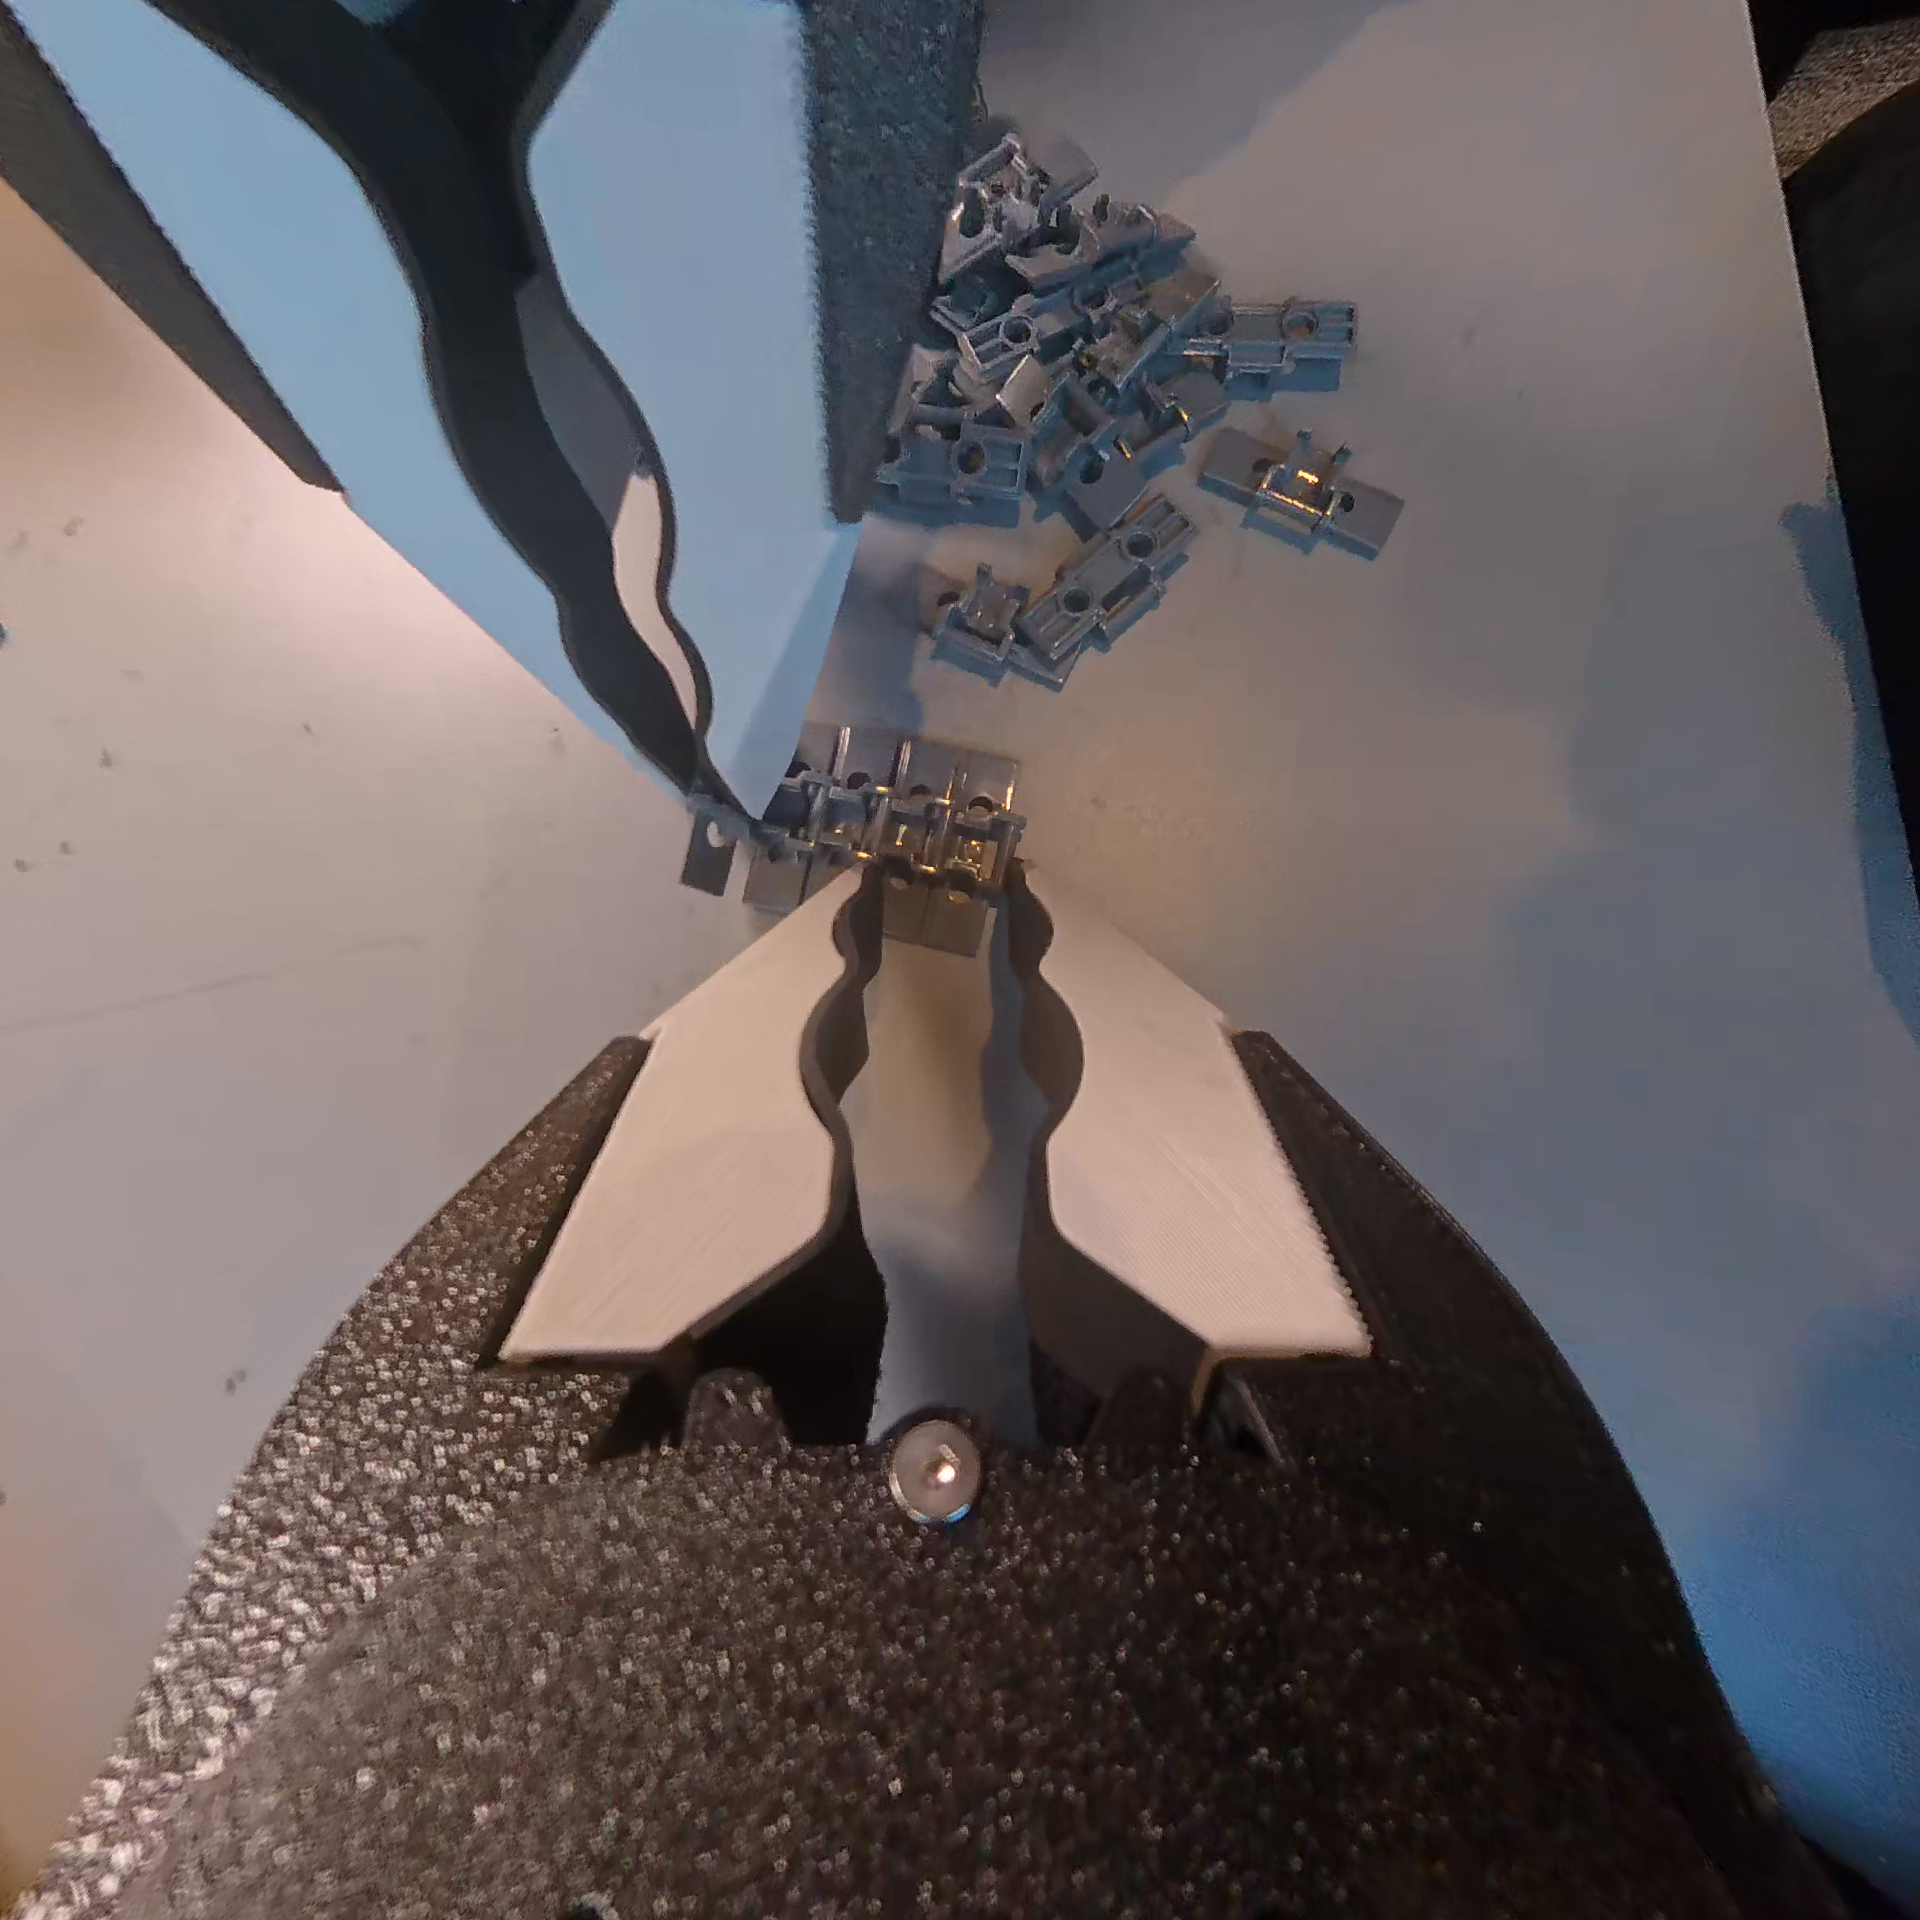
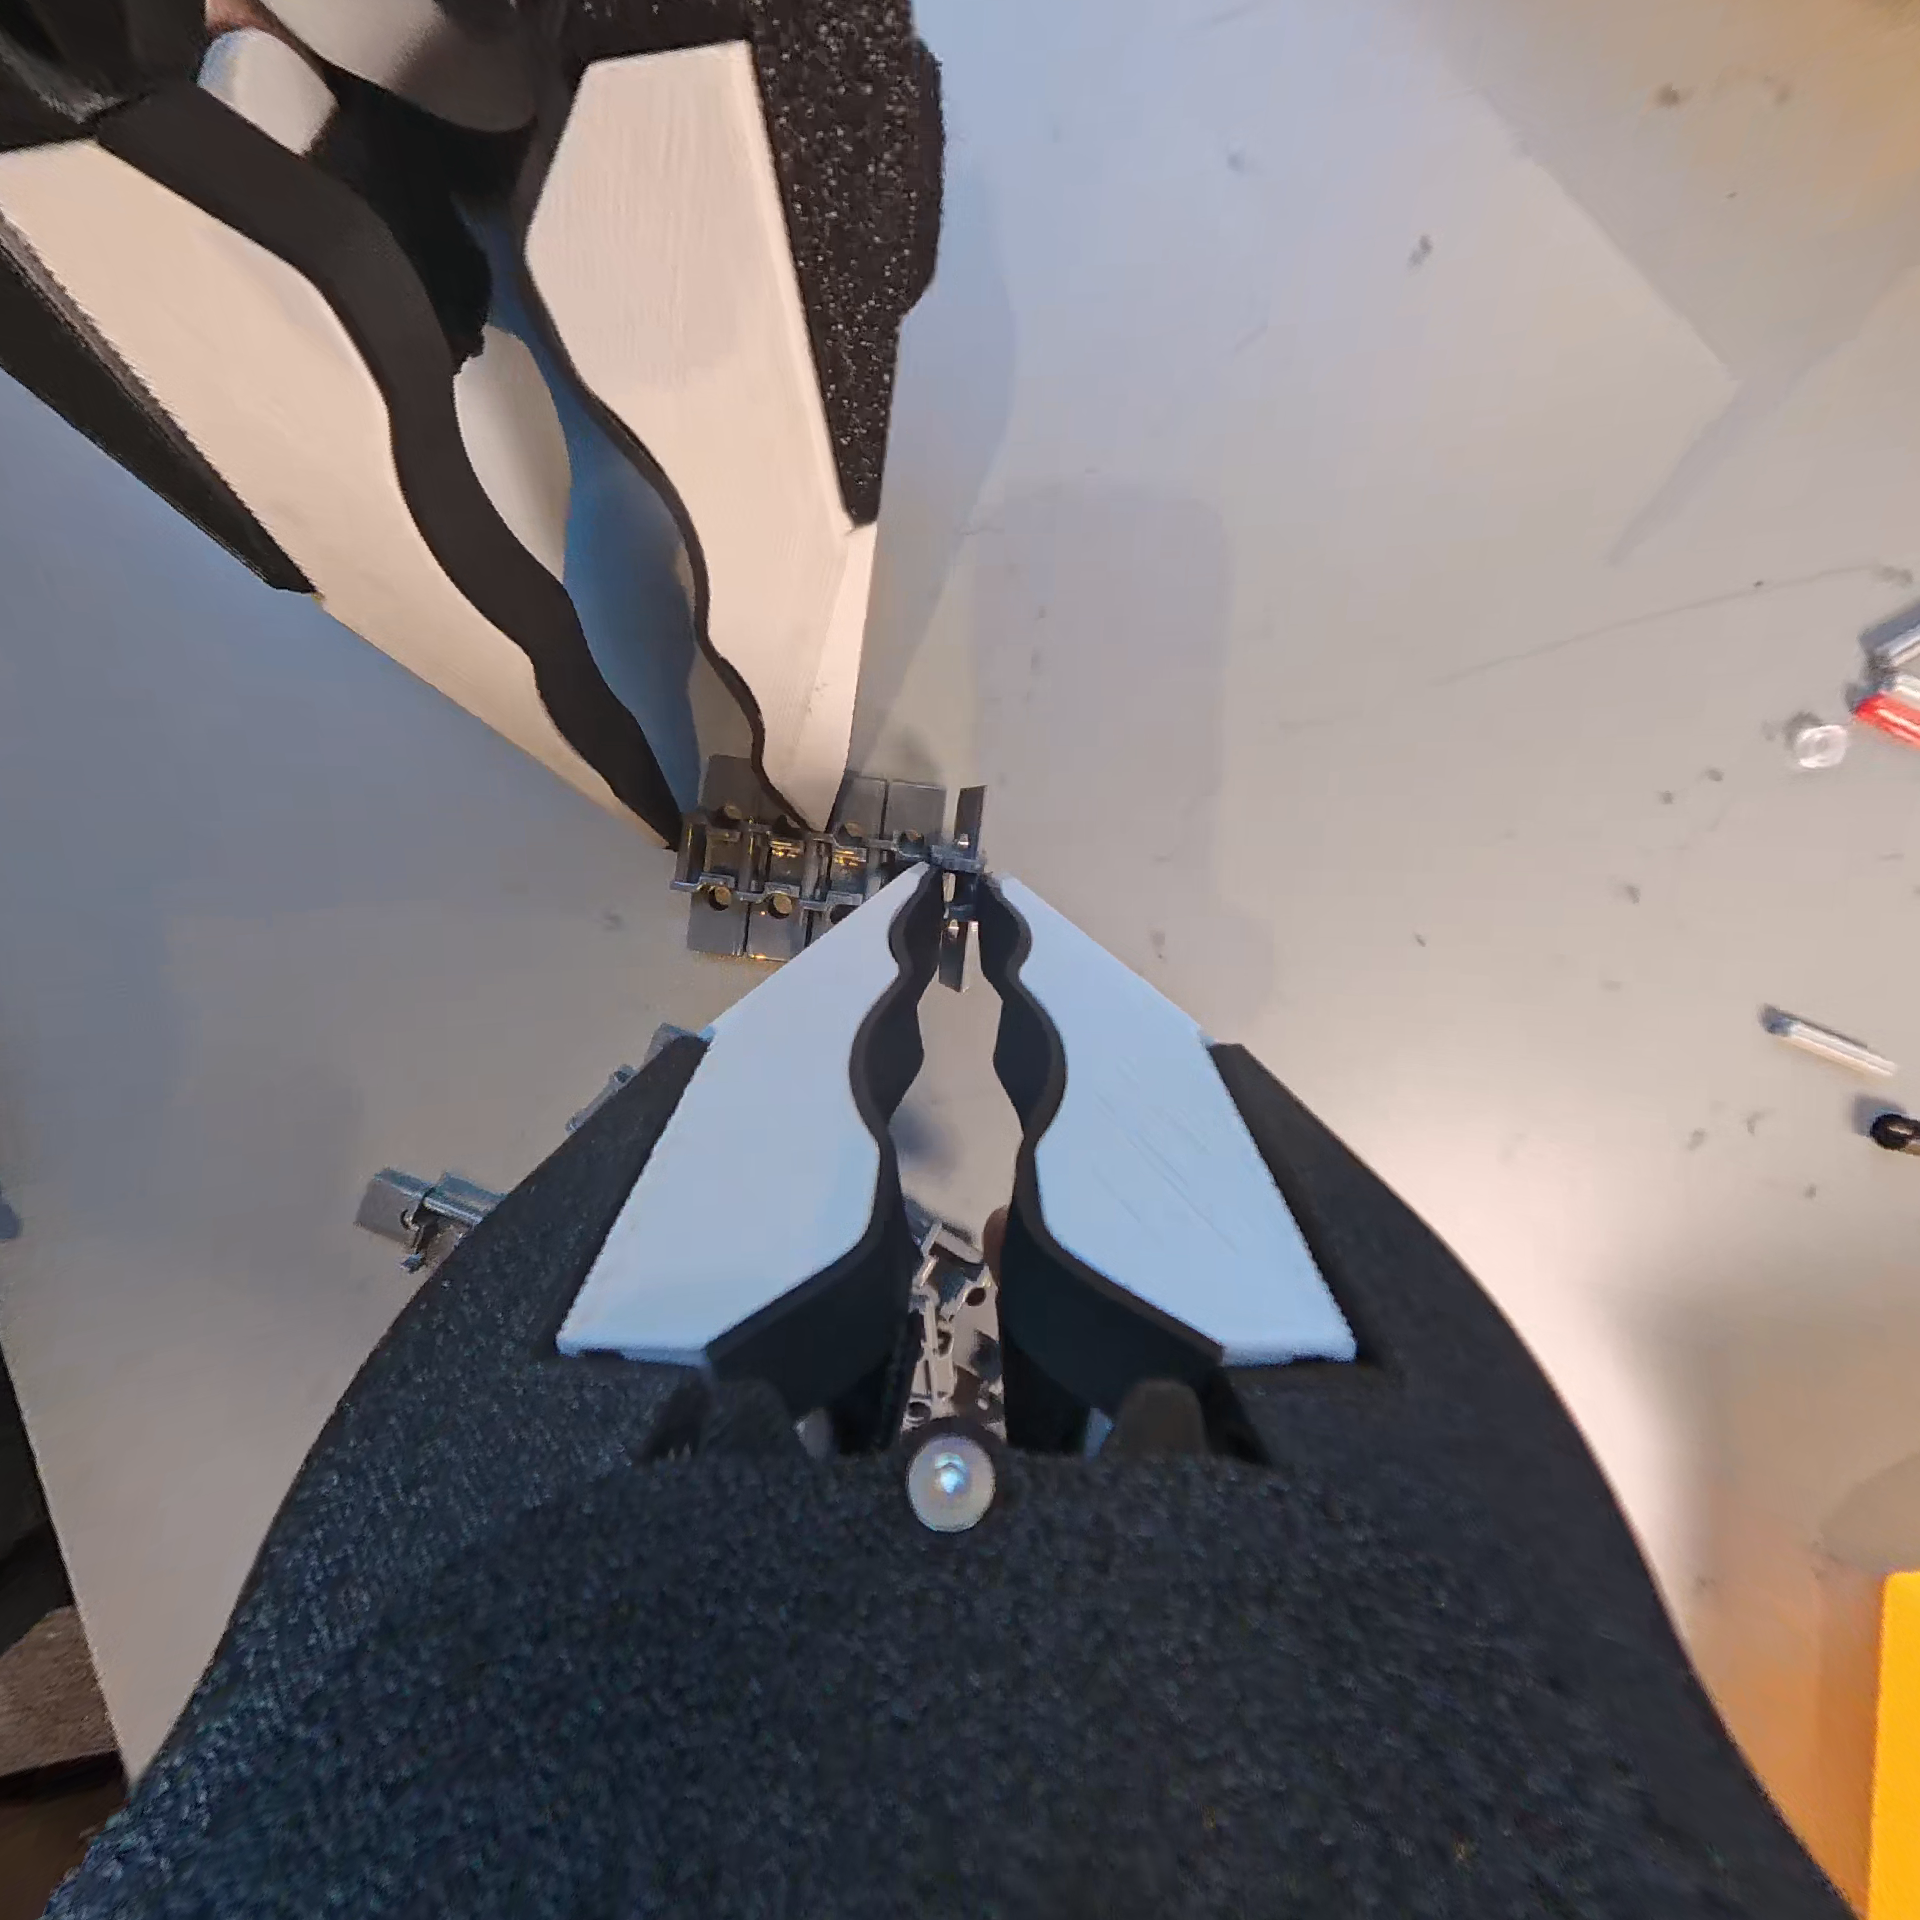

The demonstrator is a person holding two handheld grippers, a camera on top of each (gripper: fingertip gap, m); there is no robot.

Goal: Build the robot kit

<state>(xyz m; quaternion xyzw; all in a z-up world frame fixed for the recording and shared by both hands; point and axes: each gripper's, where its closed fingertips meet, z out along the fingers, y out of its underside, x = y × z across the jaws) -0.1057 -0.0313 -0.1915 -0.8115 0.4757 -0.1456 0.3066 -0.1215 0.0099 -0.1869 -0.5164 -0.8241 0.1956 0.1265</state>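
the left gripper (image 1: pixel 940 883) pinched the linked chain (image 1: pixel 894 831) of metal pieces while the right gripper (image 2: pixel 961 894) clamped one upright link (image 2: pixel 958 914) at its end.

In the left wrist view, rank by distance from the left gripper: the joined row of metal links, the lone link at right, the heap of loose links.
1. Joined row of silver metal links, at the left gripper tips.
2. Lone silver metal link, ahead, right.
3. Heap of loose silver metal links, beyond, beside black foam; nearly level with the lone link.

White table (image 1: pixel 1351 935) (metal links (image 1: pixel 1091 364) heaped, chained)
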